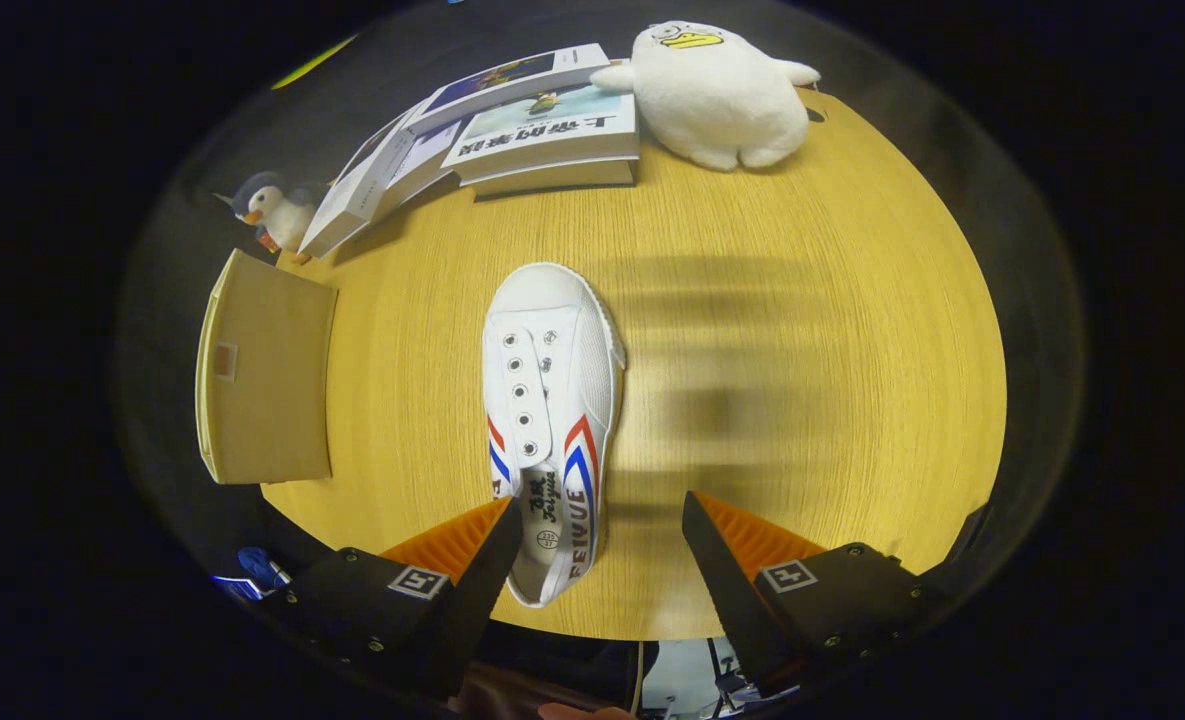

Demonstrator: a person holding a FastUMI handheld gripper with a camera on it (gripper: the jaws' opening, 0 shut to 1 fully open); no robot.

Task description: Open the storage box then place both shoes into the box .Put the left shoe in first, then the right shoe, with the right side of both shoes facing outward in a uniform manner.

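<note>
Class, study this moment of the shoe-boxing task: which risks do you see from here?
1. The gripper is open, with the white shoe against one jaw rather than centred, so closing may pinch just an edge and slip.
2. The storage box lies at the table edge; pushing it could tip it off.
3. One shoe is in sight, so left-first order may go wrong.

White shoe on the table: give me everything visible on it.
The white shoe looks like canvas with a rubber toe cap, metal eyelets without laces, and red and blue chevron stripes on both sides. It lies upright on its sole on the wooden table, toe pointing away towards the books, heel between the fingers. The gripper is open; its left finger overlaps the heel edge, though contact cannot be told, and the right finger stands apart from it.
</note>
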